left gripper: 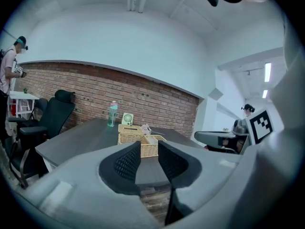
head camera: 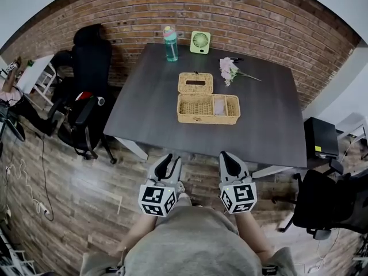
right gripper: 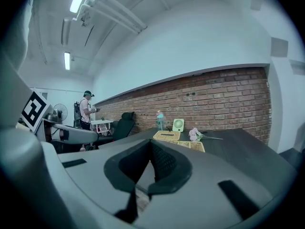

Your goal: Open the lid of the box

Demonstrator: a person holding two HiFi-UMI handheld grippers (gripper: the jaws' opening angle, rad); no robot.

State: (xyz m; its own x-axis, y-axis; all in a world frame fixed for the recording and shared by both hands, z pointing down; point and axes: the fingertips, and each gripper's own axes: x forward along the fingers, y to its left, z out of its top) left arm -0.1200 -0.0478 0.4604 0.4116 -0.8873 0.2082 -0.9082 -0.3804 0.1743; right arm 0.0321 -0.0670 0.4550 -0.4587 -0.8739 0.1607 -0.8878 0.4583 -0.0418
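— While you hold both grippers low in front of your body, short of the near edge of the table, check each jaw state in turn.
— Left gripper?
— Your left gripper has its jaws apart by a narrow gap. Nothing sits between the pads. Through the gap you see only the table and the box.
— Right gripper?
— Your right gripper has its jaws closed together, pad against pad, with nothing held.
— Box location?
— You find the box near the middle of the table, well apart from both grippers. It is uncovered. A divider splits the interior. A pale item lies in the right compartment, and you cannot tell what it is.
— Lid location?
— The lid lies just behind the box, toward its left half, slot side up. You cannot confirm whether it touches the back wall of the box.
— Other items?
— At the far edge you see a bottle with a fan just beside it on the right. Flowers lie to the right of the lid. A black chair stands to the left of the table.
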